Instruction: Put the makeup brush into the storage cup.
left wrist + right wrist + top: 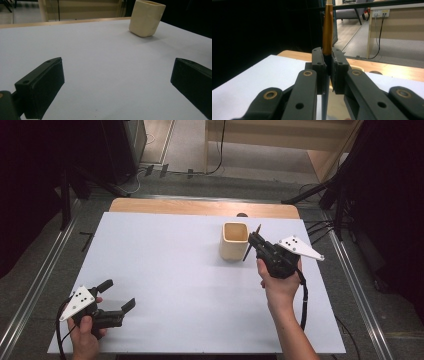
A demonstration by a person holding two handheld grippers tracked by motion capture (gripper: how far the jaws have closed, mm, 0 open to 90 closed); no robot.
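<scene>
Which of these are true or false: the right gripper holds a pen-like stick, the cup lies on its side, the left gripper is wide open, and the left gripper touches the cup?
1. The right gripper is shut on a thin stick. True.
2. The cream cup lies on its side. False: it stands upright on the white table, mouth up.
3. The left gripper is open. True: its jaws stand far apart with nothing between them.
4. The left gripper touches the cup. False: it sits near the table's near left corner, far from the cup.
</scene>
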